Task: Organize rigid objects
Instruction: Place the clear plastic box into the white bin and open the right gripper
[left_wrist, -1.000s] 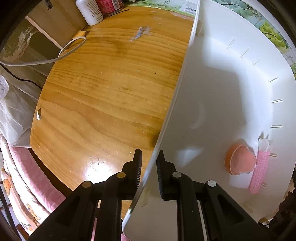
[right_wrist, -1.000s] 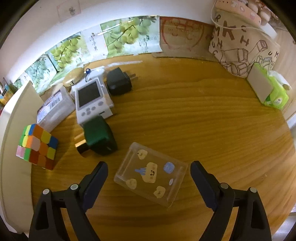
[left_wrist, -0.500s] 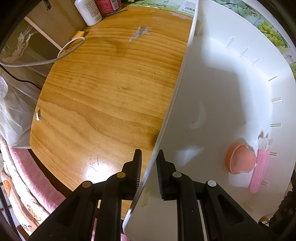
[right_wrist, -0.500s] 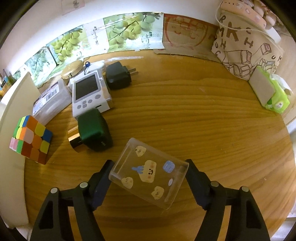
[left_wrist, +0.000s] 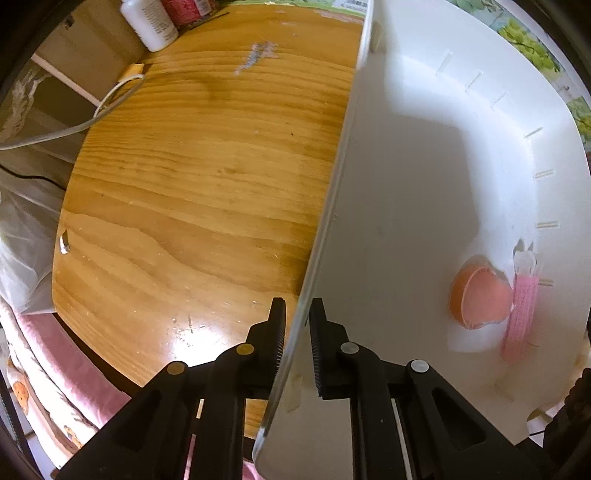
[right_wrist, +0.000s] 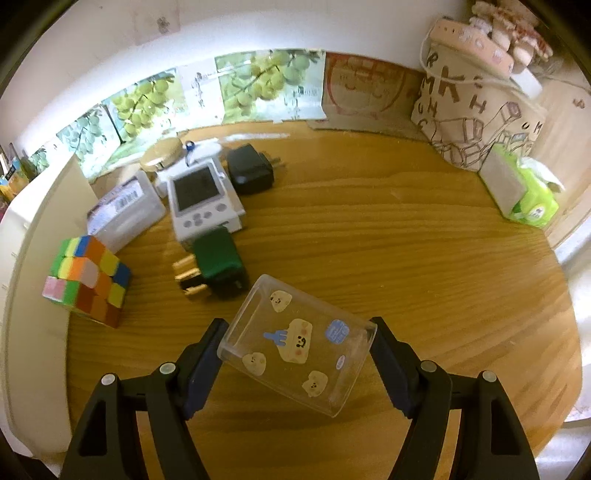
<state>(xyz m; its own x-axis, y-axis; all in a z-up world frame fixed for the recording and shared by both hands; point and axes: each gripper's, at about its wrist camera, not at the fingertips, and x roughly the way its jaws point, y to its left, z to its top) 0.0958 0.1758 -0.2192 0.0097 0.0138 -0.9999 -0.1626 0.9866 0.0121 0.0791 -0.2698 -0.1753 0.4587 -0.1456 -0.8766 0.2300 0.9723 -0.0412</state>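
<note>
Two items already lie in the white bin (left_wrist: 424, 192), right of the left gripper (left_wrist: 297, 317), whose jaws are closing on the bin's rim. Ahead-left of the right gripper (right_wrist: 295, 354): a puzzle cube (right_wrist: 86, 275), green charger (right_wrist: 218, 264), handheld console (right_wrist: 199, 199) and black adapter (right_wrist: 249, 173), all unsorted. The right gripper clasps a clear stickered box (right_wrist: 295, 343).

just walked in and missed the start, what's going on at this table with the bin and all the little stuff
A person is sorting small items into a white bin. The left tool is closing on the bin's rim. The right tool holds a clear sticker-covered box by its sides, tilted above the wooden table. A colour cube, two chargers and a handheld console are still out.
</note>
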